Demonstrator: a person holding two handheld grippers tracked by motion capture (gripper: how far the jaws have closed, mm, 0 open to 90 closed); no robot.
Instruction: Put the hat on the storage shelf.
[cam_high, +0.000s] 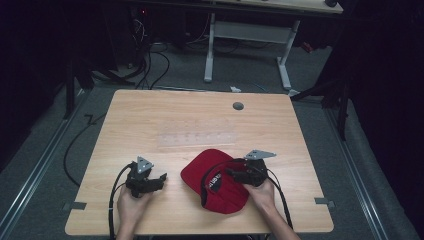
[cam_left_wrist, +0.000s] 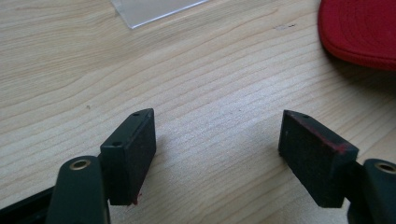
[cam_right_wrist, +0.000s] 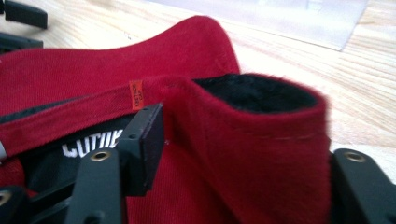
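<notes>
On the light wooden counter (cam_high: 150, 115) a red fabric cap (cam_high: 212, 172) with a black inner band lies inside-up. The right claw (cam_high: 234, 173) reaches into it; the left claw (cam_high: 161, 179) rests nearby on bare wood, apart from it.

Red cap (cam_high: 216, 182) (black-lined) upturned on table

In the high view the wooden table (cam_high: 200, 125) is evenly lit from above while the room around it sinks into near black, darkest at 3 and 9 o'clock. The picture is soft and grainy. In the left gripper view the wood grain is sharp, with a soft shadow under the red cap (cam_left_wrist: 362, 30) at 2 o'clock. In the right gripper view the near cloth is blurred, and a clear plastic sheet (cam_right_wrist: 280, 18) at 12 o'clock is washed pale and out of focus.
</notes>
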